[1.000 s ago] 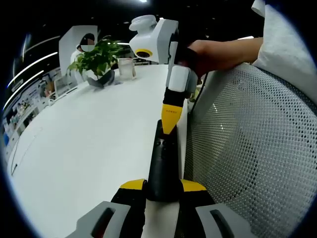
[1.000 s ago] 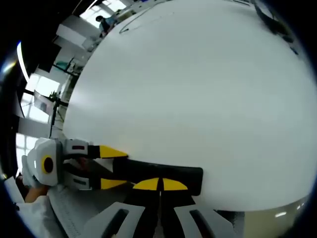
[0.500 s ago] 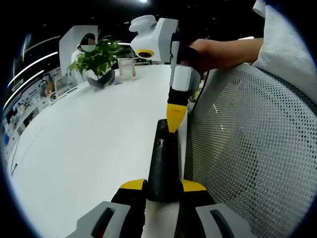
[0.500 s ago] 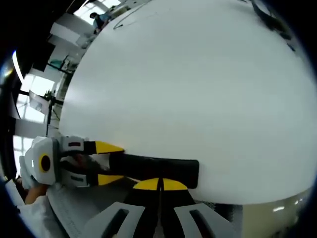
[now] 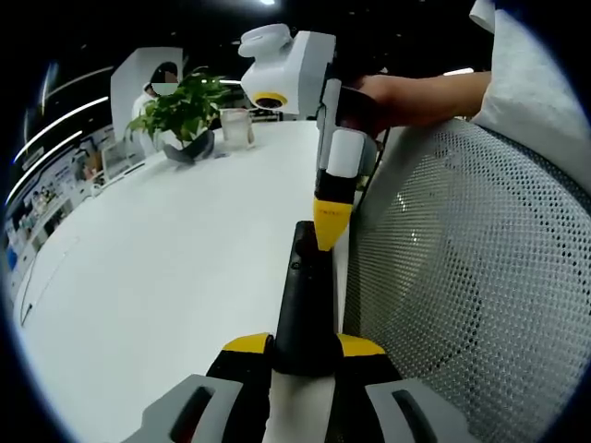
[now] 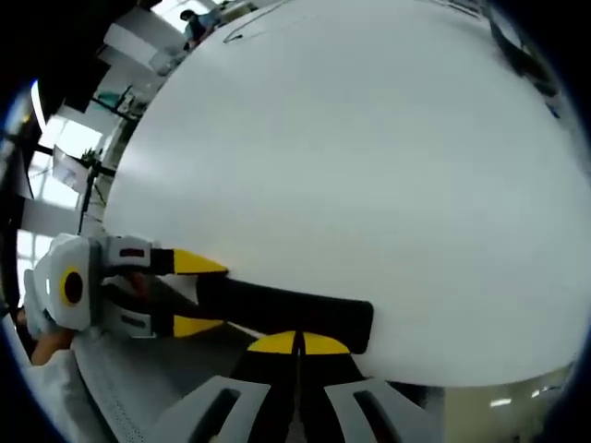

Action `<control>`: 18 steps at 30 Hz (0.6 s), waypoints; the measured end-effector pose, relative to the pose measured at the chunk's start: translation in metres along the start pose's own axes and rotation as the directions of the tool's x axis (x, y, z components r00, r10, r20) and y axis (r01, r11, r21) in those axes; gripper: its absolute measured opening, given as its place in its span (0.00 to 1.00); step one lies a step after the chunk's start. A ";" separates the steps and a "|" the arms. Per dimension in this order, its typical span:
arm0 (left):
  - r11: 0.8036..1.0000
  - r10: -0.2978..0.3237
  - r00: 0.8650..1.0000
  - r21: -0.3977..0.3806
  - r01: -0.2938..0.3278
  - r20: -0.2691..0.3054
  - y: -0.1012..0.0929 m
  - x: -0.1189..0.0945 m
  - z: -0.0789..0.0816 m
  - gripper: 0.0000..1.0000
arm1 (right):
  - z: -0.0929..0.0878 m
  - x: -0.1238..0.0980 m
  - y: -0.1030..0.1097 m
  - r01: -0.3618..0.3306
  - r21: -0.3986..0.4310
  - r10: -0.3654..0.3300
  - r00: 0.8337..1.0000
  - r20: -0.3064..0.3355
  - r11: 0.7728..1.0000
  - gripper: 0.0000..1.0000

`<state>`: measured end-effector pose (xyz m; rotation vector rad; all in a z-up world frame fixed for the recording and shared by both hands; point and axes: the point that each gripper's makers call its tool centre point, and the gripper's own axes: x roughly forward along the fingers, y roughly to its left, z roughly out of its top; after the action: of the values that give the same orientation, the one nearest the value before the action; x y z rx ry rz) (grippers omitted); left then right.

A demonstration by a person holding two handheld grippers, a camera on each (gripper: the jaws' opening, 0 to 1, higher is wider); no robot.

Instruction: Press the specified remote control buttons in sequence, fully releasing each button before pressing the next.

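Left gripper view: slim matte-black remote (image 5: 303, 305).

A long, slim black remote control (image 5: 303, 300) lies flat along the edge of the white table (image 5: 166, 268), its near end clamped between the left gripper (image 5: 303, 345)'s yellow fingertips (image 5: 247, 344). The closed yellow tips of the right gripper (image 5: 331, 226) meet its far end from above.

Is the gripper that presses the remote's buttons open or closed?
Closed. In the right gripper view its two yellow tips meet with no gap, so the right gripper pokes like one finger at the black remote.
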<state>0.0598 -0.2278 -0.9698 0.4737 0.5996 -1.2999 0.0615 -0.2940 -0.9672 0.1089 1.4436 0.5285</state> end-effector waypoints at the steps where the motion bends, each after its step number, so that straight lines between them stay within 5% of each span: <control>1: 1.000 0.000 1.000 0.000 0.000 0.000 0.000 0.000 0.000 0.25 | 0.000 0.000 0.000 0.002 -0.005 -0.002 1.000 0.000 1.000 0.00; 18: 1.000 -0.001 1.000 0.006 0.001 -0.002 0.000 0.001 0.000 0.25 | 0.000 -0.001 -0.001 -0.004 0.017 0.004 1.000 0.003 1.000 0.00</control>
<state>0.0600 -0.2283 -0.9703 0.4792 0.5979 -1.3023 0.0620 -0.2951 -0.9671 0.1258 1.4457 0.5196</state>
